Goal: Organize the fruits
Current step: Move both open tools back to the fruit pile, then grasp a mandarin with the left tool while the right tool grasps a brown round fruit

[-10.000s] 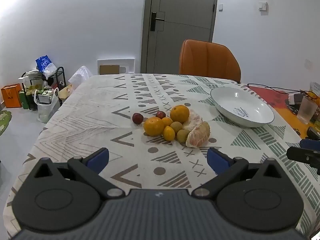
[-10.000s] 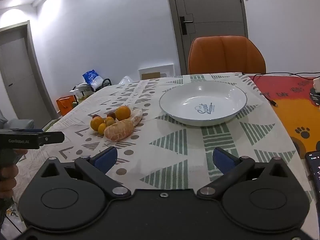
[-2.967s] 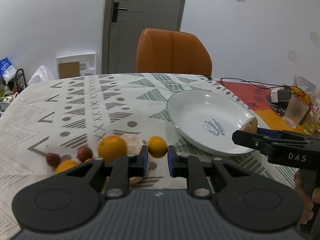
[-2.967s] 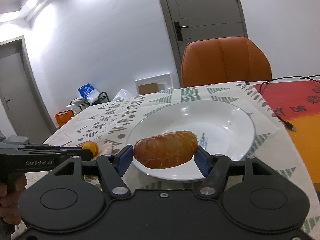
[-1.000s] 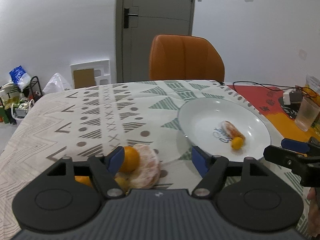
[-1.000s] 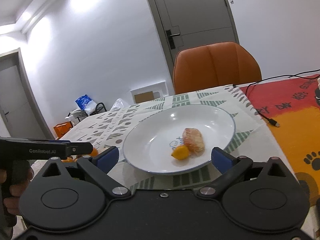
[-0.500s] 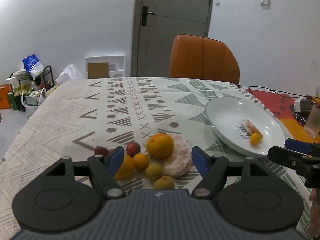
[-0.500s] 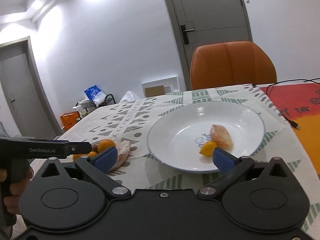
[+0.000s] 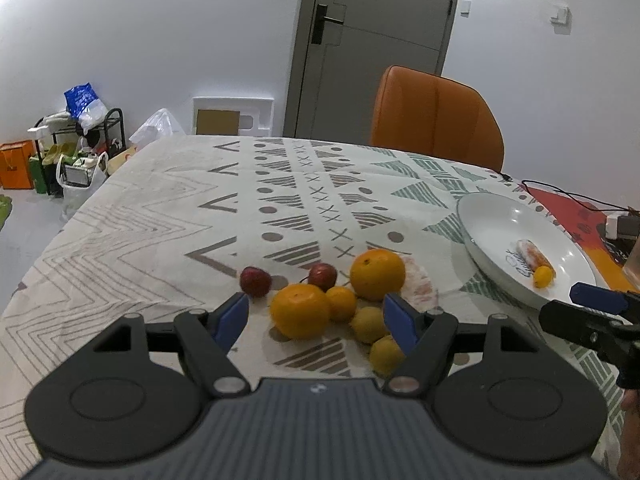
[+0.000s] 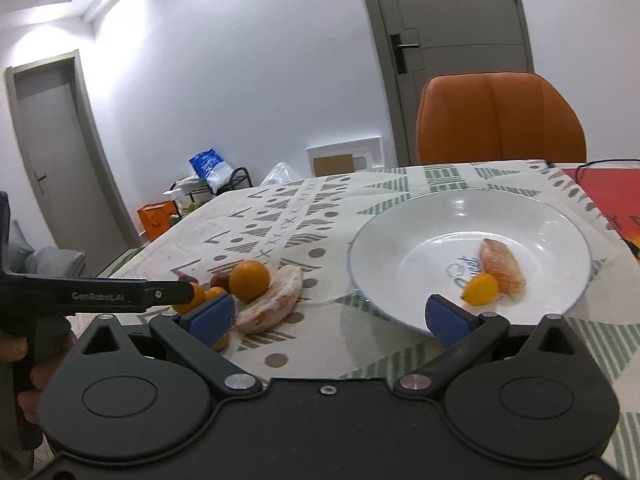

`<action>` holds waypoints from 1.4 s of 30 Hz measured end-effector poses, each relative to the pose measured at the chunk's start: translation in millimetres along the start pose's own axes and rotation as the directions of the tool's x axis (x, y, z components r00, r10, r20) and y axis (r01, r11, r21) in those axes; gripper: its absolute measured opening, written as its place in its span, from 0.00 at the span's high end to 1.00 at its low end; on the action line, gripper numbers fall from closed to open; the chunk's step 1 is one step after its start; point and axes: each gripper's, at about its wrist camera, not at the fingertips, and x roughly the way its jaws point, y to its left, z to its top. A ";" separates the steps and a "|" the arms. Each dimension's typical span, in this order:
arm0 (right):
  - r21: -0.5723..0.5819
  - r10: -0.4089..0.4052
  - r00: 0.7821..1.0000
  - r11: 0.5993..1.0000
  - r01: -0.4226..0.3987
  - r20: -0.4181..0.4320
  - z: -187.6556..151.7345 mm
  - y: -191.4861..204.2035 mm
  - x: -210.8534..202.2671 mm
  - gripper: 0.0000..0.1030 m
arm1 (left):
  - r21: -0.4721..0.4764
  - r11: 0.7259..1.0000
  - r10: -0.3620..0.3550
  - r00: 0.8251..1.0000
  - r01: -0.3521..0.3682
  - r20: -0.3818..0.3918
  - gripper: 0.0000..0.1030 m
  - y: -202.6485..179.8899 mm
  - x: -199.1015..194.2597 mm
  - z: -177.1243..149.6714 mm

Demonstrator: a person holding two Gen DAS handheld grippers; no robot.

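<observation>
Fruit pile [image 9: 344, 300] sits on patterned tablecloth [image 9: 200, 216], left of white plate [image 9: 492, 220]. Plate holds peeled citrus segment [image 10: 502, 266] touching small yellow-orange fruit [image 10: 480, 289]. Left wrist view shows two red fruits [image 9: 256, 281], big oranges, small yellow ones; right wrist view hides most of these behind its own finger and shows instead the peeled half [image 10: 272, 300] side-on beside an orange [image 10: 249, 275]. Left gripper [image 9: 316, 316] wide open, empty, fingers straddling front of pile. Right gripper [image 10: 328, 314] wide open, empty, near plate's front rim. Versus half a second back: left gripper sits closer over pile, right view swung left, plate now off to its right. Orange chair [image 9: 436, 116] behind table.
</observation>
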 end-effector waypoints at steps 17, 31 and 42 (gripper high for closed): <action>-0.073 0.030 0.998 0.997 -0.034 -0.058 1.9 38.4 24.4 0.06 | -0.070 0.994 -0.080 0.997 0.080 0.012 0.35 28.6 20.4 -7.7; -0.083 0.083 0.984 0.992 -0.097 -0.158 -6.5 64.9 56.7 0.37 | -0.104 0.985 -0.134 0.991 0.135 0.010 0.64 48.2 18.5 -15.0; -0.104 0.095 0.974 0.988 -0.118 -0.204 -11.4 82.3 76.6 0.74 | -0.109 0.988 -0.108 0.994 0.109 0.008 0.64 64.3 7.7 -14.7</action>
